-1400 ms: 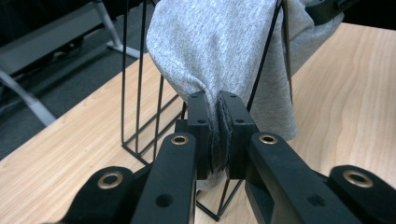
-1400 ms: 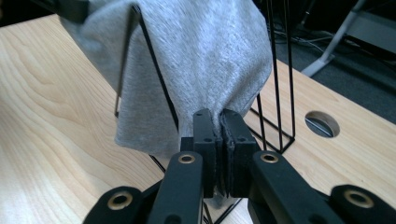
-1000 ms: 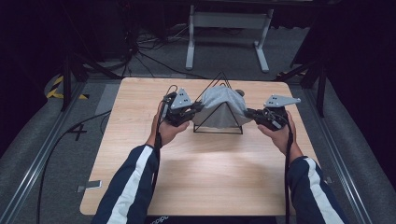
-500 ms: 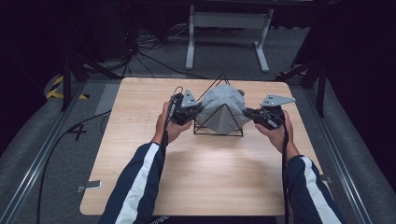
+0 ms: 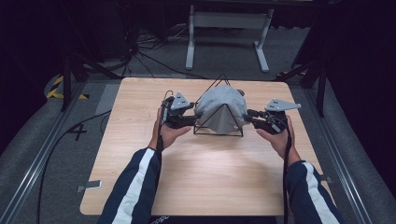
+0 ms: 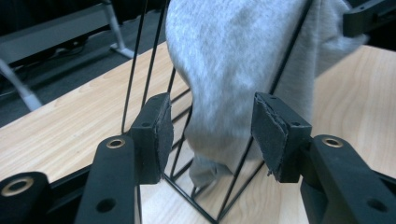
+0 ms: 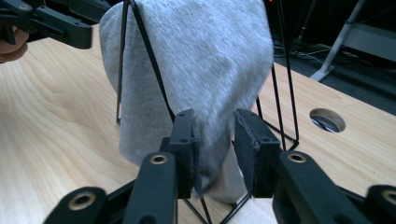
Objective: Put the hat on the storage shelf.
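A soft grey knitted cloth (image 5: 221,108) hung draped over a black wire pyramid frame (image 5: 219,130) standing on the pale wooden table (image 5: 201,177). The left tongs (image 5: 190,122) and the right tongs (image 5: 248,118) flanked it; both had just been opening, jaws spread, with cloth lying loosely between their pads.

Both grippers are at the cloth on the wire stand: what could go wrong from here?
1. The grey cloth hangs inside the thin wire stand; a pull might drag or tip the stand.
2. The left gripper, its jaws just opening, stands open round cloth and wire; closing could pinch a wire.
3. The right gripper, also opening, has let go; the cloth may slump.
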Demonstrator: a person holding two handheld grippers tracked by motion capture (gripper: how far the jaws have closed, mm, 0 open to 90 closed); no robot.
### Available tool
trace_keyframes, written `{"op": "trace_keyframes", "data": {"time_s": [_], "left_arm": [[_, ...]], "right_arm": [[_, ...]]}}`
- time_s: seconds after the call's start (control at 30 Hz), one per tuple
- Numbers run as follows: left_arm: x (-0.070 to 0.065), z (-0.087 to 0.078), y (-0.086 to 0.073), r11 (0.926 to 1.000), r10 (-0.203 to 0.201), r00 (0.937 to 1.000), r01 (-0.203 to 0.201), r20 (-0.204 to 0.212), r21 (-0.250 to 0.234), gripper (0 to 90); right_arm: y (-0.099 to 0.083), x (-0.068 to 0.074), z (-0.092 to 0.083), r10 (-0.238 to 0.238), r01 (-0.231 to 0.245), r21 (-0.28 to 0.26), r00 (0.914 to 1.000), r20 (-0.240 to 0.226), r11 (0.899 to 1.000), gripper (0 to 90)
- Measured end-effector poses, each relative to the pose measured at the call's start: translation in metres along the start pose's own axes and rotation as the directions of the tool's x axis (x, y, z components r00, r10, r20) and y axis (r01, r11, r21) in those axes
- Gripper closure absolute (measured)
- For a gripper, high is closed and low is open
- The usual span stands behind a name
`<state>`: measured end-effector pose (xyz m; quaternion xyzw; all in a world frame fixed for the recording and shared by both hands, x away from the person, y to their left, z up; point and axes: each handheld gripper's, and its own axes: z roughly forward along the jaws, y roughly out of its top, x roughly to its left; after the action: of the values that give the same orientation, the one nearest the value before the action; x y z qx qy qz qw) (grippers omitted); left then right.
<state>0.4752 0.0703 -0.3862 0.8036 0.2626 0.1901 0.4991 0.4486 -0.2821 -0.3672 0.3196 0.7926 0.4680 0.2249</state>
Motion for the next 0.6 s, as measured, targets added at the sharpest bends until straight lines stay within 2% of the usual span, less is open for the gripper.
{"op": "trace_keyframes", "data": {"time_s": [0.07, 0.1, 0.17, 0.23, 0.3, 0.37, 0.4, 0.47, 0.53, 0.6], "left_arm": [[0.004, -0.001, -0.007, 0.9998, 0.0, 0.9996, 0.0, 0.029, 0.019, 46.1], [0.003, 0.001, -0.011, 0.9991, -0.013, 0.9991, 0.011, 0.041, 0.042, 44.6], [0.003, 0.006, -0.013, 0.9983, -0.012, 0.998, 0.008, 0.063, 0.057, 45.1], [-0.001, 0.012, -0.013, 0.9972, -0.002, 0.9978, -0.003, 0.067, 0.075, 46.4], [-0.003, 0.02, -0.011, 0.9949, 0.007, 0.9967, -0.015, 0.081, 0.099, 47.3], [-0.005, 0.028, -0.01, 0.9914, 0.021, 0.9981, -0.029, 0.057, 0.128, 49.2], [-0.005, 0.031, -0.009, 0.9905, 0.025, 0.9978, -0.033, 0.061, 0.133, 51.0], [-0.003, 0.035, -0.008, 0.989, 0.029, 0.9987, -0.034, 0.042, 0.144, 56.4], [-0.001, 0.038, -0.007, 0.9893, 0.022, 0.9985, -0.029, 0.05, 0.143, 64.1], [-0.001, 0.038, -0.006, 0.9865, 0.05, 0.9983, -0.054, 0.028, 0.154, 76.6]], "right_arm": [[-0.005, -0.004, -0.004, 0.015, -0.015, 0.006, 0.9999, -0.001, 1.0, 60.5], [-0.009, -0.007, -0.005, 0.033, -0.033, 0.016, 0.9993, -0.019, 0.999, 58.0], [-0.018, -0.011, -0.005, 0.052, -0.051, 0.038, 0.9983, -0.027, 0.998, 57.5], [-0.025, -0.013, -0.001, 0.079, -0.075, 0.066, 0.9956, -0.05, 0.995, 56.4], [-0.03, -0.014, 0.007, 0.088, -0.082, 0.105, 0.9947, -0.052, 0.991, 54.5], [-0.031, -0.016, 0.013, 0.106, -0.098, 0.105, 0.9913, -0.079, 0.99, 54.9], [-0.031, -0.016, 0.015, 0.104, -0.096, 0.106, 0.9917, -0.075, 0.99, 55.4], [-0.031, -0.015, 0.02, 0.086, -0.078, 0.111, 0.9934, -0.075, 0.991, 58.4], [-0.031, -0.014, 0.023, 0.061, -0.052, 0.115, 0.9956, -0.071, 0.992, 70.1], [-0.03, -0.011, 0.023, 0.035, -0.027, 0.108, 0.997, -0.07, 0.994, 82.7]]}}
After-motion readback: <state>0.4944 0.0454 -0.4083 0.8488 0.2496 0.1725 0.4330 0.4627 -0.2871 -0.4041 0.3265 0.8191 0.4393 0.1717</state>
